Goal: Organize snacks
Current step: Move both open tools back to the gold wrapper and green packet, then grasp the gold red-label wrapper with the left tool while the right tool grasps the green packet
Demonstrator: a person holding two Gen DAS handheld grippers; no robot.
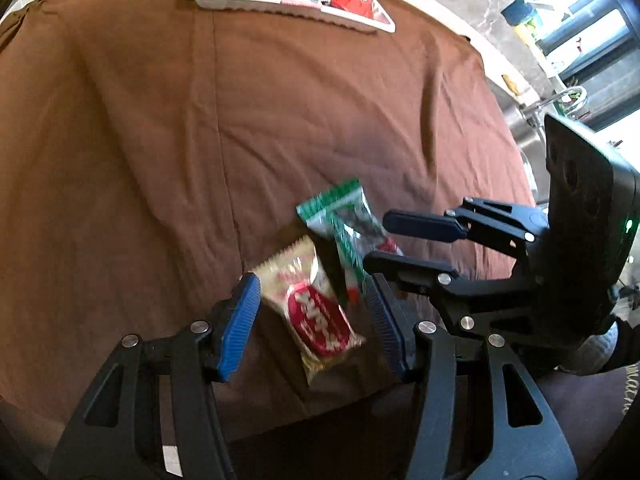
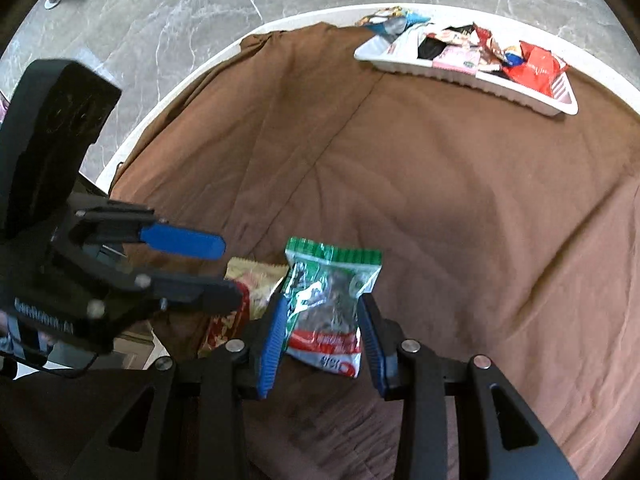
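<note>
Left wrist view only: window, faucet and steel sink (image 1: 528, 148) at far right; a gloved hand (image 1: 596, 352) behind the right gripper.
Right wrist view only: grey marble floor (image 2: 160, 20), white table rim (image 2: 168, 100) on the left side, blue-wrapped snacks (image 2: 394, 20) lying past the tray's far left end.
Both views: brown cloth (image 1: 160, 140) over the table; white tray (image 1: 224, 2) at far edge w/ red, pink, black packets piled in it.
Left gripper (image 1: 316, 316): jaws about half apart, blue pads either side of a beige snack packet (image 1: 312, 316) w/ red oval label. Small gaps show btwn pads and packet in its own view, blurry, so can't tell if gripped or just straddled. Packet sits near edge of cloth, well apart from tray.
Right gripper (image 2: 322, 332): jaws narrower, both pads pressed on the sides of a green-topped clear snack bag (image 2: 328, 300) w/ dark contents and red band at bottom; clamped on it. Bag's top points toward far side.
Packets: bag just right of beige one, they overlap in left wrist view; touching or not, can't tell.
Grippers: close side by side at near edge, left one's fingers cross over the beige packet in right wrist view.
</note>
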